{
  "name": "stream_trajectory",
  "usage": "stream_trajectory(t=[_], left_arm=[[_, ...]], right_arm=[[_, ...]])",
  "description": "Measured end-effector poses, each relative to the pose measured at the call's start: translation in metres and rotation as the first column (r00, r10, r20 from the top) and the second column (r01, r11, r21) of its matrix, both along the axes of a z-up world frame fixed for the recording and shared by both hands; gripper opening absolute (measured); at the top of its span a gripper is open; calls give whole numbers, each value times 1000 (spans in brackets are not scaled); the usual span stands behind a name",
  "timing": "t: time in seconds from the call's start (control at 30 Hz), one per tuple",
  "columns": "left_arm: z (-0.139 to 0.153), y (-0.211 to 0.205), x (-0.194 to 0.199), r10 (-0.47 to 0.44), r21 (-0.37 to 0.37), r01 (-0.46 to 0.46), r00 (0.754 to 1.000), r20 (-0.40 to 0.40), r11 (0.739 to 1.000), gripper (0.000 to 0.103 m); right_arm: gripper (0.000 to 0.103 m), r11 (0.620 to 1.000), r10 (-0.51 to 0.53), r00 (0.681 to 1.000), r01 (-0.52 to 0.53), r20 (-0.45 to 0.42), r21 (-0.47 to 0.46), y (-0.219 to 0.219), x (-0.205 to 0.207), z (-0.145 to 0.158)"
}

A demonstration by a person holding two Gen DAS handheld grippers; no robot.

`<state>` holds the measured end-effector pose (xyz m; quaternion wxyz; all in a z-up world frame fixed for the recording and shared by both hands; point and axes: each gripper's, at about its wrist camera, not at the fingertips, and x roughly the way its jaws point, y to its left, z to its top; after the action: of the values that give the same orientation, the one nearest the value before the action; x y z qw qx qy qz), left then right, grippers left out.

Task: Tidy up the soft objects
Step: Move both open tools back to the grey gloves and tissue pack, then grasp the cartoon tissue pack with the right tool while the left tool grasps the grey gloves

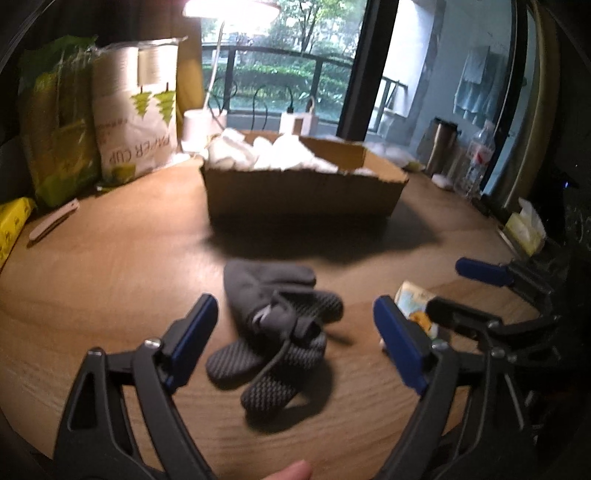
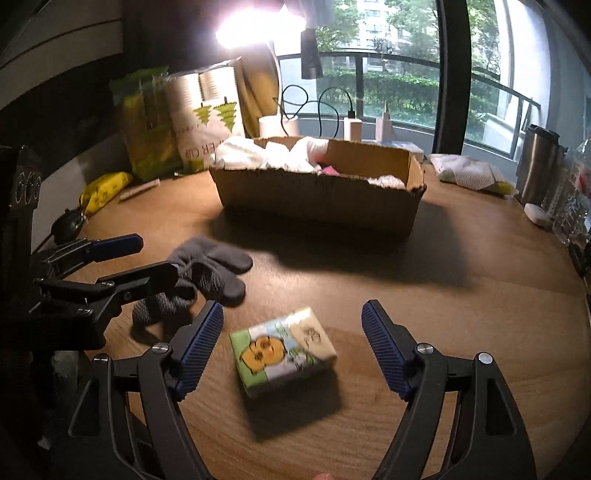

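A glaring white desk lamp (image 2: 258, 26) blows out the top centre of both views, and daylight enters through the windows behind. The open brown cardboard box (image 2: 317, 199) throws a dark shadow toward the camera across the wooden tabletop (image 2: 461, 332). Everything is softly blurred; fisheye edges bend and darken.

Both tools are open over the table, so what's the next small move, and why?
Probably lower each tool and close: the left tool frames the grey gloves, the right tool frames the tissue pack. Neither is gripped yet, and the box waits behind.
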<state>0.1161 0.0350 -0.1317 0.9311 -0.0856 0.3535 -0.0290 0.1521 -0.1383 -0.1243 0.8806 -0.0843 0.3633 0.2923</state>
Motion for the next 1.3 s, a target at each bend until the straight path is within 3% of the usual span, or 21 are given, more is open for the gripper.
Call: stream_trajectory(t=[0.63,0.9,1.03,1.3], left_arm=[[-37,-4,28,59,117,-41,985,-160,992,88],[-40,-18,34,32,186,-2,986,-162,983,87],[-39,-22,34,6,181,21,989,-146,983,69],[-36,-30,34,-27,177,51,991,-132,983,39]], right_arm=[[81,996,68,993,-73,-95,-52,9,10,-40],[81,997,69,990,-74,-120,-33,5,21,-42],[68,998,53,992,-55,-119,-11,-1,24,-42],[68,1000,31,993,-31,-116,0,-11,25,-41]])
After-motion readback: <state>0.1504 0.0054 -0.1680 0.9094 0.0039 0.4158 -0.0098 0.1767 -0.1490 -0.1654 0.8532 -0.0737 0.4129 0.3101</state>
